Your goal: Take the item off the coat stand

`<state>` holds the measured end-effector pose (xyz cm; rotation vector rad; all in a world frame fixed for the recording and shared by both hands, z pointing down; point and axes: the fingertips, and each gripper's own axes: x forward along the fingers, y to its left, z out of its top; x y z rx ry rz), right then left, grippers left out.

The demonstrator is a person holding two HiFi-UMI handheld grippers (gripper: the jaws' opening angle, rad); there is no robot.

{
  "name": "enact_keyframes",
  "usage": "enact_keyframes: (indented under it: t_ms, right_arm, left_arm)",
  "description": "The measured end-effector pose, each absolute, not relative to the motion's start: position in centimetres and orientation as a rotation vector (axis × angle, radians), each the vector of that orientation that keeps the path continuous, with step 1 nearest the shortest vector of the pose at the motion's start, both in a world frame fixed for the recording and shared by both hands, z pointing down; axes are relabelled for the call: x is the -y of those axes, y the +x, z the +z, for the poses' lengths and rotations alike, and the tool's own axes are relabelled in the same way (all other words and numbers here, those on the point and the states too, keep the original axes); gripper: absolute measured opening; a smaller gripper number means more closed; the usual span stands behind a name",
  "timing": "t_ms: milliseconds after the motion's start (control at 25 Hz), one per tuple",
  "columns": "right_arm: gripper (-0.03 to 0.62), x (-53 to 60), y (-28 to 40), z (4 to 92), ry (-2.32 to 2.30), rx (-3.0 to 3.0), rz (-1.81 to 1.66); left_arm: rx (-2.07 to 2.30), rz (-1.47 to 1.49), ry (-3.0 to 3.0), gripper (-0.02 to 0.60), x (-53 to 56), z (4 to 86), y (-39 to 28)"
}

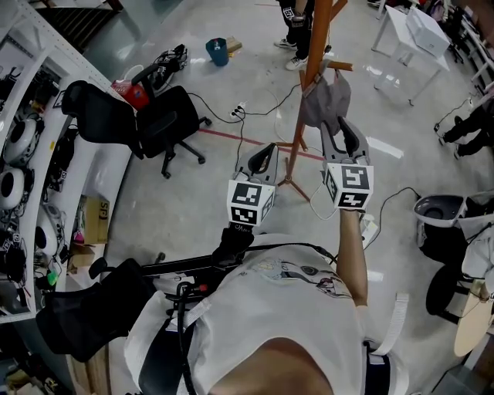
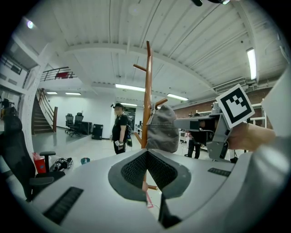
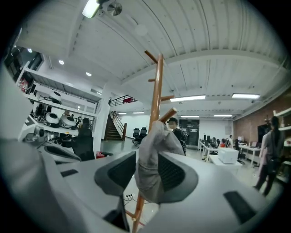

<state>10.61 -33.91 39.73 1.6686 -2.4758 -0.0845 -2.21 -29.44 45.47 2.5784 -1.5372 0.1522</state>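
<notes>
The step in hand is the approach to the grasp. The grey cap (image 1: 326,99) hangs on a low peg (image 1: 340,66) of the stand (image 1: 312,46), upper right of centre in the head view, and the right gripper (image 1: 340,133) is raised to it. In the right gripper view its jaws are spread wide, with the cap hanging between them at frame centre and the pads not clearly pressing the cloth. The left gripper (image 1: 261,159), lower and left of the stand, has its jaws pressed together on nothing (it only looks on from the side).

Next, I judge, the right jaws must close on the cap's body. They should then lift it up and outward along the slanted peg, so the cloth slides off the tip rather than snagging.

Room is fair, with open floor toward the bottom of the frame. The pole is just behind the cap, though, and the base (image 1: 292,179) and a cable (image 1: 241,139) lie below. A person (image 1: 297,23) stands beyond the stand at the top edge.
</notes>
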Motion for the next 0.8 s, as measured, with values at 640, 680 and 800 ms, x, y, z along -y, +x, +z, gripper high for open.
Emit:
enact_keyframes:
  t_ms: [640, 680, 800]
  right_arm:
    - [0.037, 34.9, 11.1, 39.7, 1.672, 2.395, -0.173]
    - [0.035, 34.8, 11.3, 39.4, 1.684, 2.393, -0.184]
    - [0.034, 34.5, 12.2, 38.2, 1.735, 2.380, -0.227]
  left_arm:
    - [1.543, 0.165, 2.567, 0.002, 29.6, 45.7, -2.4]
    - [1.542, 0.165, 2.567, 0.003, 29.6, 45.8, -2.3]
    - [1.537, 0.166, 2.563, 0.002, 29.7, 46.0, -2.3]
